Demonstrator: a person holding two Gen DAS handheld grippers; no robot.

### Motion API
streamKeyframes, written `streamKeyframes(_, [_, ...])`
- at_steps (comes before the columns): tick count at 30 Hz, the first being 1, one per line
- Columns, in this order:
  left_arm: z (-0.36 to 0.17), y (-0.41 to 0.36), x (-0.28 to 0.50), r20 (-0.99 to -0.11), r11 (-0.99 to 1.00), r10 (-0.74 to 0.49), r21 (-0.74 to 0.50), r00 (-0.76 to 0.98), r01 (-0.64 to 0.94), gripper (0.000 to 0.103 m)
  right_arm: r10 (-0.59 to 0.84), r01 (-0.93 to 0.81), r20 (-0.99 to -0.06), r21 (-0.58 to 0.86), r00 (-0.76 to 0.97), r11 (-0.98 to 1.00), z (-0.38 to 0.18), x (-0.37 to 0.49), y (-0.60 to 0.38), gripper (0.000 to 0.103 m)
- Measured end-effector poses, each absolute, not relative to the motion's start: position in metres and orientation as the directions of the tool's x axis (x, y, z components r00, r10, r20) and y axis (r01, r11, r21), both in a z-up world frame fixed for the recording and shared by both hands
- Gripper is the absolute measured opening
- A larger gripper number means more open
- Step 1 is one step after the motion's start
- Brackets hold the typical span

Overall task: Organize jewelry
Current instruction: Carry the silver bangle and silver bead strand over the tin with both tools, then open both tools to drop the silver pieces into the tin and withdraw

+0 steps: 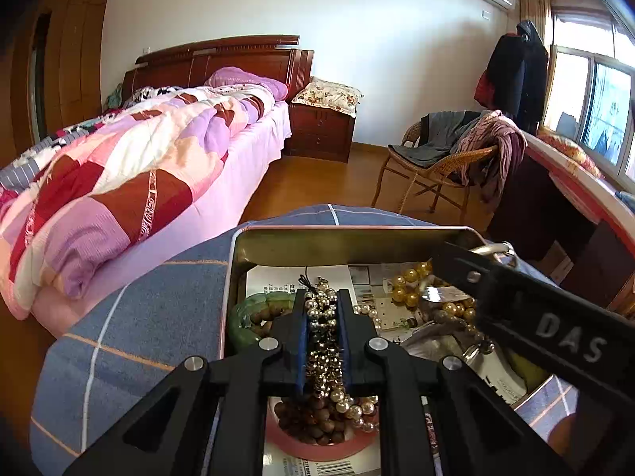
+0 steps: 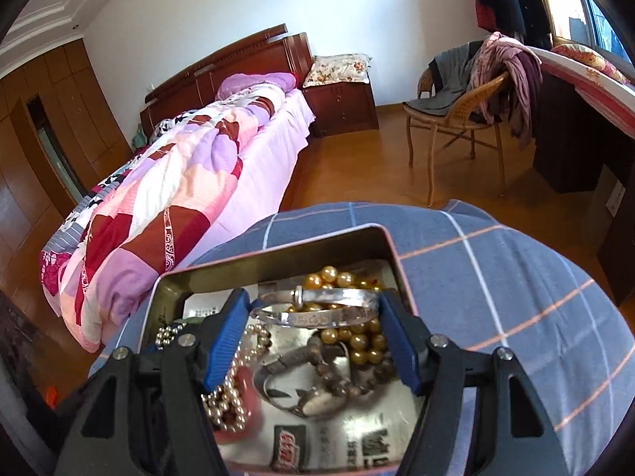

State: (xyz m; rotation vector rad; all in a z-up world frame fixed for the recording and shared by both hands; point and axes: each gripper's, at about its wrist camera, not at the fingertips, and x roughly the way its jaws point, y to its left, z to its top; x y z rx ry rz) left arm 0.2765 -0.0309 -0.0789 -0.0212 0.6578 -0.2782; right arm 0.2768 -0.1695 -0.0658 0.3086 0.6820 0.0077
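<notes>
- Left wrist view: left tool clamped on a bunched strand of small silver-and-pearl beads, strand pinched between the blue pads and trailing down behind them toward a round pink dish of brown wooden beads.
- Beneath it, open rectangular metal tin with pink rim, resting on blue checked cloth; green jade bangle inside, just left of the tool; large golden pearls to its right.
- Right wrist view: right tool spread wide yet gripping a flat silver bangle, bangle spanning both blue pads, held above the tin's golden pearls.
</notes>
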Motion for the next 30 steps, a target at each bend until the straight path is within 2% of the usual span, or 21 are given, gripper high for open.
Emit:
streamKeyframes(8, [-0.078, -0.033, 0.277, -0.602, 0.966, -0.245, -0.087, 0.760, 0.243, 0.012, 0.212, -0.009, -0.550, 0.347, 0.808, 0.938, -0.073, 0.279, -0.169, 0.073])
streamKeyframes(12, [-0.079, -0.033, 0.280, -0.603, 0.966, -0.245, -0.088, 0.759, 0.242, 0.012, 0.211, -0.012, -0.519, 0.360, 0.828, 0.933, -0.070, 0.275, -0.172, 0.075])
streamKeyframes(15, [-0.079, -0.033, 0.279, -0.603, 0.966, -0.245, -0.087, 0.759, 0.243, 0.012, 0.179, 0.007, -0.495, 0.350, 0.850, 0.937, -0.065, 0.267, -0.175, 0.075])
streamKeyframes(20, [-0.078, -0.033, 0.279, -0.602, 0.967, -0.242, -0.082, 0.761, 0.243, 0.012, 0.055, 0.079, -0.476, 0.257, 0.878, 0.963, -0.055, 0.250, -0.176, 0.076])
streamKeyframes(21, [-0.078, -0.034, 0.279, -0.602, 0.967, -0.241, -0.078, 0.761, 0.244, 0.012, 0.032, 0.095, -0.470, 0.244, 0.882, 0.965, -0.054, 0.245, -0.177, 0.077])
streamKeyframes(23, [-0.079, -0.036, 0.278, -0.603, 0.967, -0.235, -0.063, 0.763, 0.248, 0.012, -0.012, 0.129, -0.455, 0.226, 0.890, 0.965, -0.052, 0.232, -0.180, 0.091])
streamKeyframes(25, [-0.079, -0.040, 0.278, -0.605, 0.969, -0.222, -0.046, 0.765, 0.245, 0.014, -0.055, 0.162, -0.441, 0.209, 0.896, 0.964, -0.051, 0.219, -0.182, 0.095])
streamKeyframes(27, [-0.079, -0.044, 0.276, -0.607, 0.965, -0.228, -0.039, 0.761, 0.258, 0.032, -0.077, 0.183, -0.431, 0.209, 0.899, 0.961, -0.048, 0.210, -0.186, 0.097])
streamKeyframes(28, [-0.079, -0.046, 0.276, -0.608, 0.964, -0.232, -0.040, 0.759, 0.263, 0.053, -0.082, 0.190, -0.425, 0.218, 0.901, 0.957, -0.048, 0.205, -0.188, 0.103])
streamKeyframes(29, [-0.079, -0.047, 0.275, -0.606, 0.965, -0.225, -0.033, 0.763, 0.259, 0.076, -0.090, 0.200, -0.422, 0.224, 0.902, 0.954, -0.048, 0.202, -0.190, 0.103])
streamKeyframes(30, [-0.078, -0.047, 0.272, -0.596, 0.971, -0.203, -0.021, 0.777, 0.238, 0.084, -0.100, 0.215, -0.422, 0.234, 0.901, 0.948, -0.049, 0.199, -0.192, 0.103])
